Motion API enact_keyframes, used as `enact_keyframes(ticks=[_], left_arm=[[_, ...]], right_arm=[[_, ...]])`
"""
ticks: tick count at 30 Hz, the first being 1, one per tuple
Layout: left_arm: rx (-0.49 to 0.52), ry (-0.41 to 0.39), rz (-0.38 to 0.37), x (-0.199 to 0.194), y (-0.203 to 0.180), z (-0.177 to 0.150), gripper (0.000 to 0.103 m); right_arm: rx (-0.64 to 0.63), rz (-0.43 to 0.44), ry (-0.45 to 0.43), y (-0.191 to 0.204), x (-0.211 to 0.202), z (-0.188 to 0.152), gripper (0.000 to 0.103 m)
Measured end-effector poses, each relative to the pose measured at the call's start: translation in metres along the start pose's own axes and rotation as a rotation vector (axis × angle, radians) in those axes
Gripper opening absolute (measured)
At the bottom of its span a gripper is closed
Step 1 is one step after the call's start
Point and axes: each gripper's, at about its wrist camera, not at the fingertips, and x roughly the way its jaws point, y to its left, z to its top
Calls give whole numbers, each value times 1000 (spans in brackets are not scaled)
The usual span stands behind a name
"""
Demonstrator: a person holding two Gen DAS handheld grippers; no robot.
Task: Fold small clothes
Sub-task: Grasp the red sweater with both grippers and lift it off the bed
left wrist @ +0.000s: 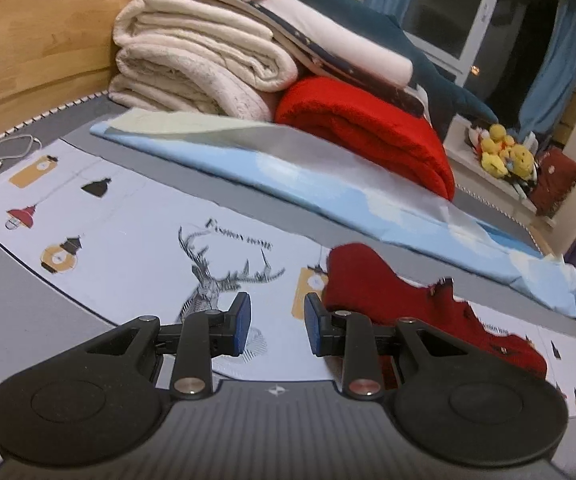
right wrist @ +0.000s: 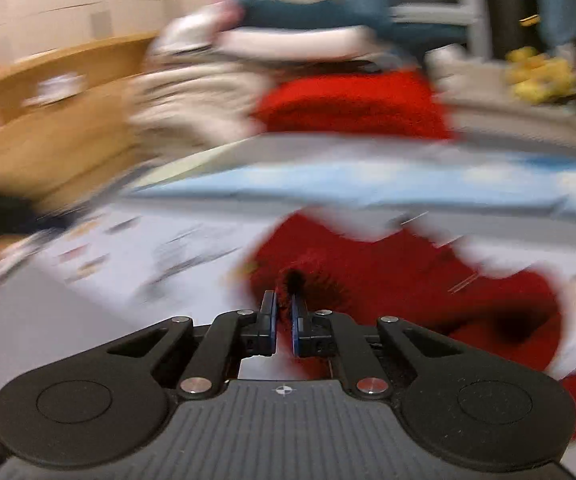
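Printed sheet [left wrist: 136,236] on the bed: line-drawn stag's head with a short line of lettering above the antlers, too smeared to read for certain. Lantern motifs in ochre, red and black run along the sheet towards the bed's left edge.

Small red garment [left wrist: 387,292] lies on the printed sheet towards the bed's right edge, knit or fleecy in texture, with a scalloped, uneven outline and dark marks along its upper rim. Its near part is cut off behind the left gripper's body.

Left gripper [left wrist: 278,324]: blue-padded jaws spread with nothing between them. The right-hand finger [left wrist: 312,322] stands just beside the garment's left end; contact cannot be told.

Right gripper [right wrist: 284,322]: jaws drawn nearly together, pinching a dark tuft and red fabric at the garment's [right wrist: 407,280] near left edge. This view is heavily motion-blurred, so the garment's outline and the print are hard to make out.

Behind the garment, a long pale blue folded cloth [left wrist: 327,184] lies across the bed, smooth and flat. Beyond it, a red fleecy blanket [left wrist: 367,128], rolled, and a stack of cream quilted blankets [left wrist: 192,60] against the wooden headboard [left wrist: 36,48]. A white cable [left wrist: 4,156] lies at the bed's far left corner. Yellow plush toys [left wrist: 503,152] sit on a ledge beyond the bed's right edge, small and indistinct.
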Motion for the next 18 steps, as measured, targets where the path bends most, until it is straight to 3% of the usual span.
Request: enact_keyframes(ticks=[3, 5, 8, 10, 11, 13, 16, 18], left_arm=[[-7, 50, -30, 4, -1, -9, 33], [10, 88, -36, 8, -4, -18, 33], [52, 203, -55, 22, -15, -37, 34], [84, 291, -49, 33, -19, -51, 34], [83, 341, -45, 39, -18, -59, 35], [61, 441, -55, 52, -17, -76, 37], [44, 584, -83, 68, -20, -104, 38], [62, 649, -93, 77, -26, -124, 44]], right_arm=[[-59, 181, 136, 60, -12, -45, 9], [-108, 217, 199, 84, -22, -68, 9], [-109, 197, 187, 70, -47, -70, 11], [-81, 98, 165, 33, -60, -60, 18], [-55, 24, 154, 9, -64, -54, 28], [7, -135, 147, -36, -70, -49, 36], [128, -376, 188, -110, -59, -46, 38], [234, -447, 226, -155, -53, -54, 42]])
